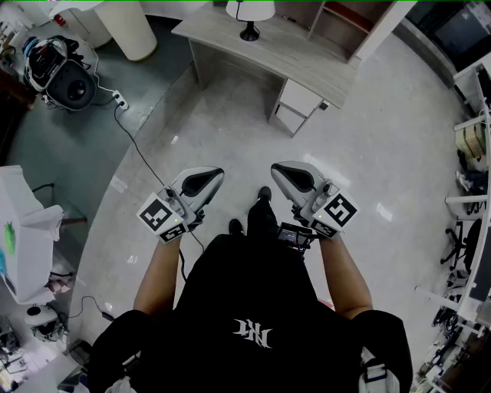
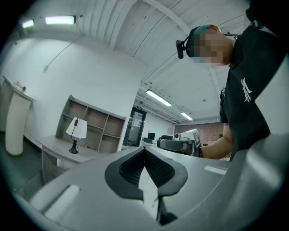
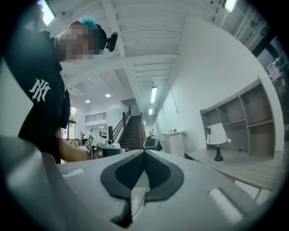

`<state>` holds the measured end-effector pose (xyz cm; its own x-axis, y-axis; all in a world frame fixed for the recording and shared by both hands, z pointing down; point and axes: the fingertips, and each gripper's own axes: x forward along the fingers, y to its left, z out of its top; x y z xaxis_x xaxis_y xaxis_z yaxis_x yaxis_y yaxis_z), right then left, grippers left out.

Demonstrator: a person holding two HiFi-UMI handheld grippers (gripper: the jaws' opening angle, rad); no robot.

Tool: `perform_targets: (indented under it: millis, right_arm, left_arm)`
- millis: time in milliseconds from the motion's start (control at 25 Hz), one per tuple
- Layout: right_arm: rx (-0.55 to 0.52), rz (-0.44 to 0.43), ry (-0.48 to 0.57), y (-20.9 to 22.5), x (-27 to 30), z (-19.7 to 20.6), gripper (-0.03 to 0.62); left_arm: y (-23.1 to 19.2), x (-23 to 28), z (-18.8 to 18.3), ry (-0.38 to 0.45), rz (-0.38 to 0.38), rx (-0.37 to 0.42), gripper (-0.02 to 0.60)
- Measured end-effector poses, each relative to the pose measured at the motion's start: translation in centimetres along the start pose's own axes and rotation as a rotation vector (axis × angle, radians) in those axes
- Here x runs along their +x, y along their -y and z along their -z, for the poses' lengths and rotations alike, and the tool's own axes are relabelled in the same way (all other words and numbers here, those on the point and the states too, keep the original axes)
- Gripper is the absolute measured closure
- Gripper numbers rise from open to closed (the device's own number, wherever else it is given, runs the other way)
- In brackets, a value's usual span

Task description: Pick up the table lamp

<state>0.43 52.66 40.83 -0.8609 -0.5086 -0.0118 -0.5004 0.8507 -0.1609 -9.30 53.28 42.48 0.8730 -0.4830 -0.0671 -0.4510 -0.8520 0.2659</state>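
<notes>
A table lamp [image 1: 249, 14] with a white shade and a black base stands on a pale wooden desk [image 1: 307, 65] at the far end of the room. It shows small in the left gripper view [image 2: 76, 134] and in the right gripper view [image 3: 217, 140]. My left gripper [image 1: 217, 173] and right gripper [image 1: 274, 168] are held side by side at waist height, far short of the desk. Both have their jaws shut with nothing between them. Each gripper points level, turned in toward the other.
A shelf unit [image 1: 341, 23] rises at the desk's back, and a drawer unit [image 1: 295, 106] sits under it. A white column [image 1: 126, 27] stands at the left. Black equipment [image 1: 65, 77] and a cable [image 1: 142, 157] lie on the floor. Chairs and racks [image 1: 468, 222] line the right side.
</notes>
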Motion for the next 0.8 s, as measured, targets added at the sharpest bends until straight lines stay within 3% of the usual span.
perform_targets:
  millis: [160, 440, 800]
  right_arm:
    - [-0.06, 0.016, -0.039, 0.6, 0.1, 0.5, 0.591]
    - [-0.054, 0.007, -0.065, 1.7, -0.9, 0.2, 0.591]
    - [-0.008, 0.037, -0.025, 1.7, -1.5, -0.5, 0.591]
  left_arm:
    - [-0.6, 0.8, 0.0, 0.006, 0.012, 0.003, 0.58]
    - [-0.7, 2.0, -0.4, -0.005, 0.026, 0.007, 0.58]
    - [-0.4, 2.1, -0.6, 0.011, 0.044, -0.004, 0.579]
